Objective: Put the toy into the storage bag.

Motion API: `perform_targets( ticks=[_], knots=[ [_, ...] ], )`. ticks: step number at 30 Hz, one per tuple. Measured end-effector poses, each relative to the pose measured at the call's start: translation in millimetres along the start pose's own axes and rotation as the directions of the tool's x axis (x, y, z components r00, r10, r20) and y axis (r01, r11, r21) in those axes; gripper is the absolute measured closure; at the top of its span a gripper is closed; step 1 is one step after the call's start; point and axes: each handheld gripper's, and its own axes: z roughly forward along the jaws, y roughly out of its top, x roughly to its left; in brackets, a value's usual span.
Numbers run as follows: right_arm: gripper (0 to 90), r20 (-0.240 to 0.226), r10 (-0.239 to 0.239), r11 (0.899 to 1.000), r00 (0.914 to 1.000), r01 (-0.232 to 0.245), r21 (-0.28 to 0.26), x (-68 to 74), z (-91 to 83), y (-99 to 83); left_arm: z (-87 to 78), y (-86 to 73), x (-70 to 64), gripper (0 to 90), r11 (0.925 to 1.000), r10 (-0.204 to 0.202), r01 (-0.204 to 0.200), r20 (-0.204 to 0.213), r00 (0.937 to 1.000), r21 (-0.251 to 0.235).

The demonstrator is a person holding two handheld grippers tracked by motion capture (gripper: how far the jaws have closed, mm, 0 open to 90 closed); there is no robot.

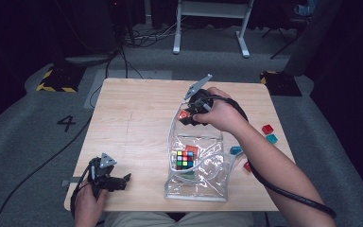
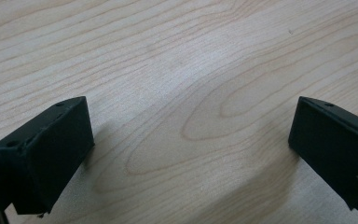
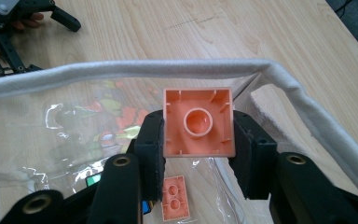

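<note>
Now, orange brick (image 3: 199,122) up over the open mouth of the clear bag (image 3: 135,70), hollow underside showing. Looks light, rigid, smooth-walled plastic; best pinched flat across two opposite sides, as here by the right hand-held gripper (image 3: 198,140). Left hand-held gripper (image 2: 191,144) spread wide, empty, low over the table (image 2: 177,56).

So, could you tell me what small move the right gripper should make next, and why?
Probably open the right gripper: it grips the orange block just above the open bag, where another block already lies.
</note>
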Motion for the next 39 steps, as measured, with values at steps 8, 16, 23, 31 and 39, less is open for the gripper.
perform_targets(
  ticks=[8, 16, 23, 31, 39],
  knots=[
    [59.1, -0.014, -0.014, 1.0, 0.9998, 0.014, 0.021, -3.0, 22.1, -2.6, 0.5, -0.2, -0.3, 0.0, 1.0, 0.0, 0.0, -0.005, 1.0, -0.005],
    [59.1, -0.029, -0.026, 0.998, 0.9993, 0.027, 0.057, -0.2, 47.8, -5.7, 0.5, -0.2, -0.3, 0.0, 1.0, 0.0, 0.0, -0.005, 1.0, -0.005],
    [59.1, -0.035, -0.021, 0.996, 0.9992, 0.024, 0.087, 0.1, 57.6, -8.6, 0.6, 0.2, 0.1, 0.0, 1.0, 0.002, -0.002, -0.003, 1.0, -0.003],
    [59.1, -0.03, -0.054, 0.989, 0.9981, 0.057, 0.133, 2.4, 69.3, -10.6, 0.8, 0.4, 0.4, 0.0, 1.0, 0.004, -0.004, -0.001, 1.0, -0.002],
    [59.1, -0.033, -0.059, 0.983, 0.9977, 0.064, 0.172, 5.7, 77.9, -11.8, 0.8, 0.4, 0.4, 0.0, 1.0, 0.005, -0.005, -0.003, 1.0, -0.003]
  ],
)
